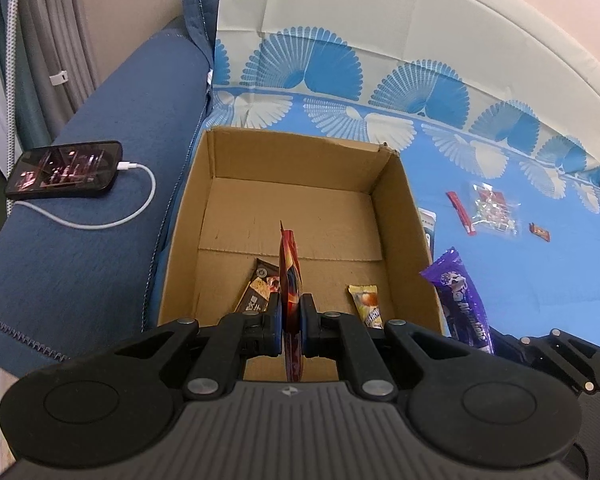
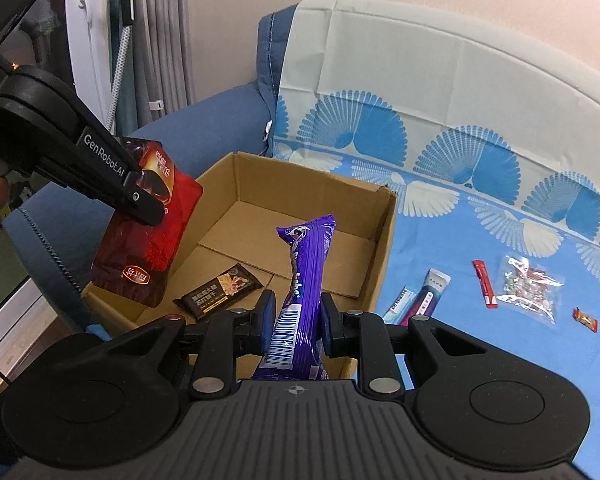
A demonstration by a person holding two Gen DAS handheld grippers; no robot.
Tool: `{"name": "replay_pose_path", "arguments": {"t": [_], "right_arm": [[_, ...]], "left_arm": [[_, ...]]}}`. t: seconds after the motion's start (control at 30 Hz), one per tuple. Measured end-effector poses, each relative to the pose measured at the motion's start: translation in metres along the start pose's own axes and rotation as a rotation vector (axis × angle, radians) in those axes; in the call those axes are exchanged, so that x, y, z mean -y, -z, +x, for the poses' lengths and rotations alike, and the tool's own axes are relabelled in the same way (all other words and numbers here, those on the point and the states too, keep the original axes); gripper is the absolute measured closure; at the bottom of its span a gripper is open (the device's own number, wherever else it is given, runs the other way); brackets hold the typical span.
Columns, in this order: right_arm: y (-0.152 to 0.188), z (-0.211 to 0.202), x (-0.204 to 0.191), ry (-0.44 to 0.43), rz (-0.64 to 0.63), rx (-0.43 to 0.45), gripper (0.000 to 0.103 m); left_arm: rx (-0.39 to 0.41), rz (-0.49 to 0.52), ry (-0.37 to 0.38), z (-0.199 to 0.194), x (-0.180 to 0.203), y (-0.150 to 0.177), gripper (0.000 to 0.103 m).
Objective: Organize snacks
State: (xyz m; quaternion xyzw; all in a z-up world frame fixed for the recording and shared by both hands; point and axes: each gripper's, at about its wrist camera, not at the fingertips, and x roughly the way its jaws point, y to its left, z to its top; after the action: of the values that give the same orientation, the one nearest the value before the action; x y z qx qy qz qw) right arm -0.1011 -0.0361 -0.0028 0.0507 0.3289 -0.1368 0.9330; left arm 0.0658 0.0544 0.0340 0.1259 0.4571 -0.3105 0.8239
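Snacks and a cardboard box spread across a cloth-covered sofa

A blue sofa carries a blue-and-white fan-patterned cloth, on which an open cardboard box sits at the left edge. To the box's right, directly on the cloth, lie a white-and-blue sachet just beside the box, a thin red stick packet, a clear bag of small sweets and, farthest right, a small wrapped candy. A phone with a white cable plugged in rests on the sofa's armrest.
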Motion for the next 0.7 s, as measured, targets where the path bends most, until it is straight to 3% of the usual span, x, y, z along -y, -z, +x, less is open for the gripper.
{"name": "replay_pose_path", "arguments": {"t": [0.7], "right_arm": [[-0.016, 0.096, 0.016, -0.017, 0.016, -0.086, 0.078]], "left_arm": [[-0.098, -0.003, -0.021, 0.096, -0.010, -0.033, 0.095]]}}
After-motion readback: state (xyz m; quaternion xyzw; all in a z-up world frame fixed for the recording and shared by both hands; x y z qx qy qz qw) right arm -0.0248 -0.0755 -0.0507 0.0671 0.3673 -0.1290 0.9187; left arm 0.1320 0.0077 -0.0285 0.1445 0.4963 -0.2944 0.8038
